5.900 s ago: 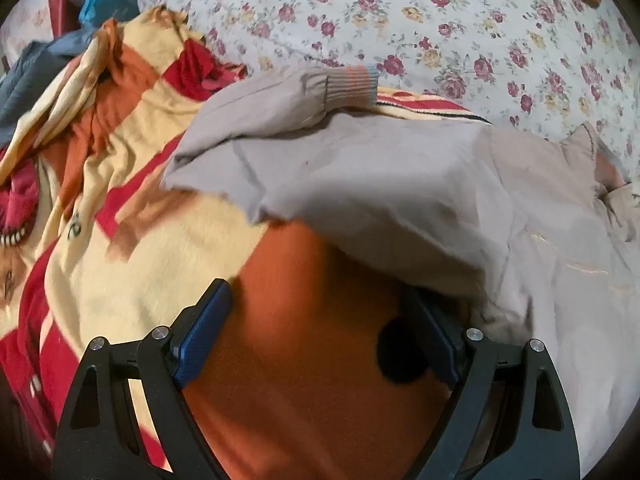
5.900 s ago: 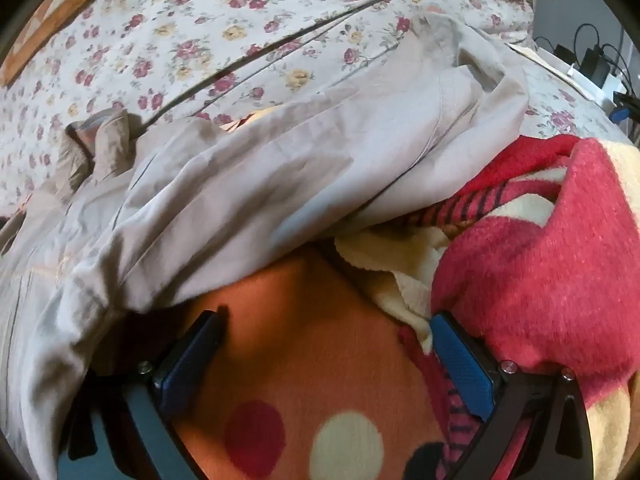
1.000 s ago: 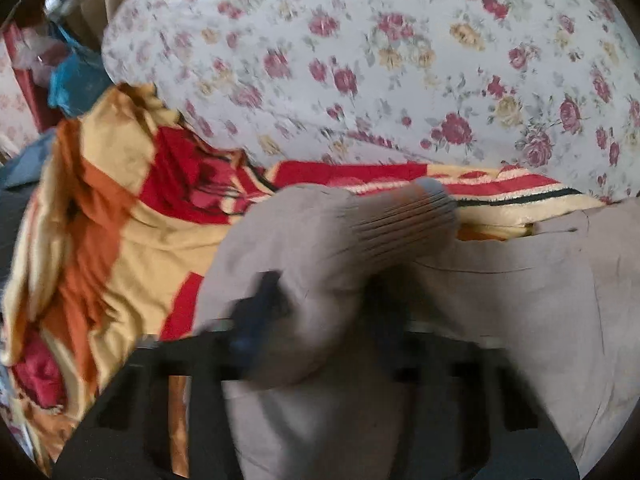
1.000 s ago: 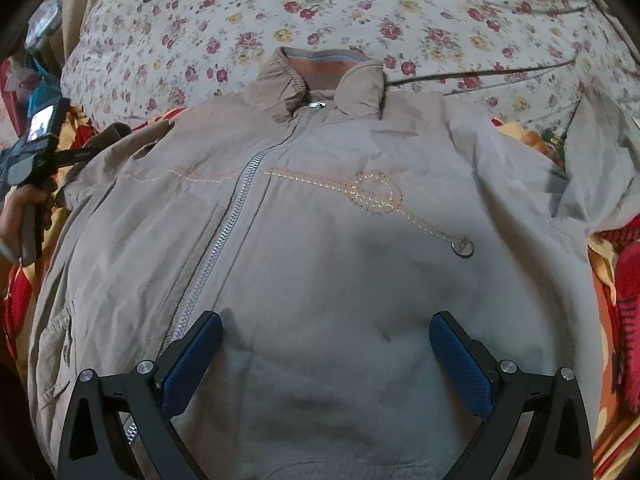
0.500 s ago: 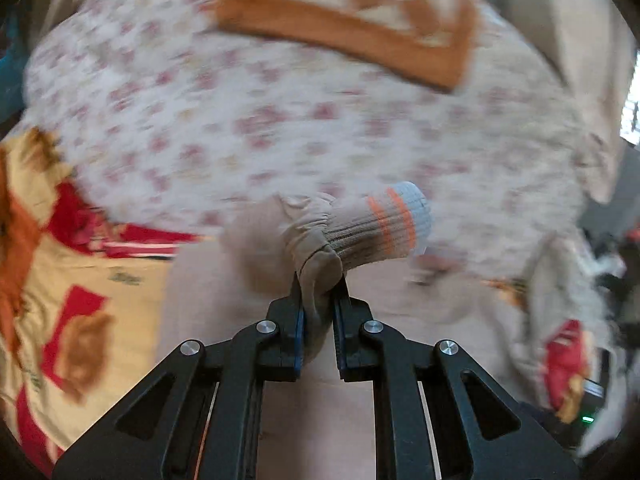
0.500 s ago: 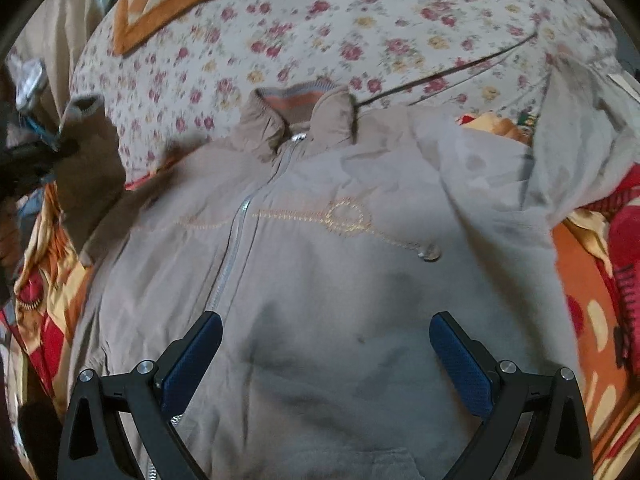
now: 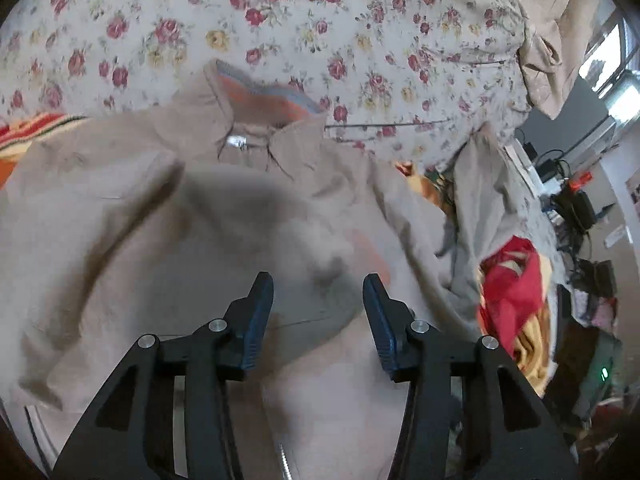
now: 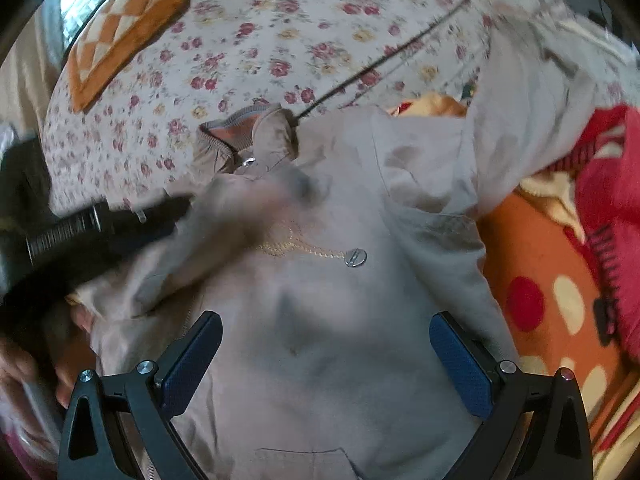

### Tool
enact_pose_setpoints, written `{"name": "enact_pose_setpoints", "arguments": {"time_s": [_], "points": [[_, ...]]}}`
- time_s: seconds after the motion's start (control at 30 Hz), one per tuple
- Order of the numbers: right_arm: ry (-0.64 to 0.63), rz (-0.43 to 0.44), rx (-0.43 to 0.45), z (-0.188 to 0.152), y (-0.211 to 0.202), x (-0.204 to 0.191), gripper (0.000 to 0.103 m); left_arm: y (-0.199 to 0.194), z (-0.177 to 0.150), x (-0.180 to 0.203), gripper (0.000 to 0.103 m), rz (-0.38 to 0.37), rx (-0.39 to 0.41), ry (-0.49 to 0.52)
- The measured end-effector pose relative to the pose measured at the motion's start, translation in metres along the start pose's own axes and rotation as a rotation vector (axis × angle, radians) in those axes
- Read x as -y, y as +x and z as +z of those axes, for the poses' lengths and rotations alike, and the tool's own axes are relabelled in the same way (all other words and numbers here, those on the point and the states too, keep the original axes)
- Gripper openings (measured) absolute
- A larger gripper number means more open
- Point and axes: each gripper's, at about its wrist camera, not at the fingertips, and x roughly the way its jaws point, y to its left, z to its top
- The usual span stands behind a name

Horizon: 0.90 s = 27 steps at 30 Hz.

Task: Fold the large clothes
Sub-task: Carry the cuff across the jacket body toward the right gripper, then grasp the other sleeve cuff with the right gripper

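While the left claw (image 7: 318,300) opens, left wrist view shows nothing between its pads: they stand half apart, above the jacket (image 7: 160,240), clear of the cloth. Jacket lies front-up on the bed (image 7: 280,12), collar (image 7: 264,96) toward the floral sheet, zipper closed. Left sleeve (image 7: 224,232) is laid across the chest, its cuff (image 7: 368,252) just ahead of the claw, blurred. So the sleeve looks freshly dropped, first sleeve fold about done. Far sleeve (image 7: 480,184) is unfolded, bunched up toward the right edge near a red blanket (image 7: 512,280).

Right wrist view: right claw (image 8: 326,360) is wide, empty, hovering over the lower chest of the jacket (image 8: 360,320), pads well clear on both sides. Left claw's body (image 8: 100,224) reaches in from the left over the folded sleeve (image 8: 224,216); motion blur there, so I can't tell contact from this side. A hand (image 8: 24,364) shows at the lower left. Right sleeve (image 8: 520,112) sticks up and out past the shoulder, lying partly on the orange dotted blanket (image 8: 540,280).

Step, as I read it: sleeves in, one of two done. Next move likely falls to the right claw: reach up-right, pinch the right sleeve near its cuff, carry it across the chest onto the first one. Needs a grip on one cloth layer only, not the blanket under it.
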Motion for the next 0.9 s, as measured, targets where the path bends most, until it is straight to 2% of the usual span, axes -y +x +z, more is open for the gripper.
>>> {"name": "enact_pose_setpoints", "arguments": {"time_s": [0.07, 0.13, 0.17, 0.23, 0.33, 0.4, 0.5, 0.57, 0.6, 0.63, 0.7, 0.77, 0.8, 0.9], "points": [[0.016, 0.031, 0.001, 0.001, 0.0, 0.0, 0.103, -0.023, -0.004, -0.003, 0.058, -0.013, 0.013, 0.011], [0.006, 0.048, 0.002, 0.001, 0.0, -0.003, 0.103, -0.057, -0.01, -0.013, 0.061, -0.012, 0.048, 0.022], [0.0, 0.053, 0.001, 0.001, 0.001, -0.005, 0.103, -0.072, -0.014, -0.019, 0.061, 0.026, 0.067, 0.03], [-0.009, 0.061, -0.006, 0.001, 0.005, -0.009, 0.103, -0.1, -0.022, -0.038, 0.062, 0.168, 0.117, 0.031], [0.003, 0.087, -0.026, 0.009, 0.013, -0.015, 0.103, -0.126, -0.035, -0.086, 0.063, 0.48, 0.192, -0.046], [0.014, 0.115, -0.017, 0.019, 0.015, -0.02, 0.103, -0.127, -0.04, -0.118, 0.063, 0.57, 0.207, -0.116], [0.019, 0.139, -0.018, 0.037, 0.031, -0.03, 0.103, -0.115, -0.046, -0.167, 0.063, 0.587, 0.163, -0.251], [0.038, 0.126, -0.06, 0.048, 0.054, -0.033, 0.093, -0.106, -0.047, -0.185, 0.063, 0.596, 0.124, -0.314], [0.061, 0.14, -0.101, 0.053, 0.071, -0.034, 0.076, -0.103, -0.048, -0.192, 0.063, 0.584, 0.109, -0.336], [0.085, 0.16, -0.123, 0.055, 0.082, -0.033, 0.055, -0.101, -0.047, -0.193, 0.063, 0.57, 0.109, -0.342], [0.116, 0.185, -0.099, 0.059, 0.087, -0.032, 0.034, -0.096, -0.043, -0.189, 0.063, 0.583, 0.113, -0.325], [0.123, 0.219, -0.067, 0.064, 0.081, -0.033, 0.029, -0.093, -0.043, -0.185, 0.063, 0.6, 0.111, -0.304], [0.097, 0.21, -0.026, 0.066, 0.07, -0.034, 0.027, -0.091, -0.041, -0.18, 0.063, 0.602, 0.11, -0.296], [-0.009, 0.077, 0.094, 0.071, 0.039, -0.038, 0.025, -0.083, -0.038, -0.175, 0.063, 0.594, 0.107, -0.272]]}}
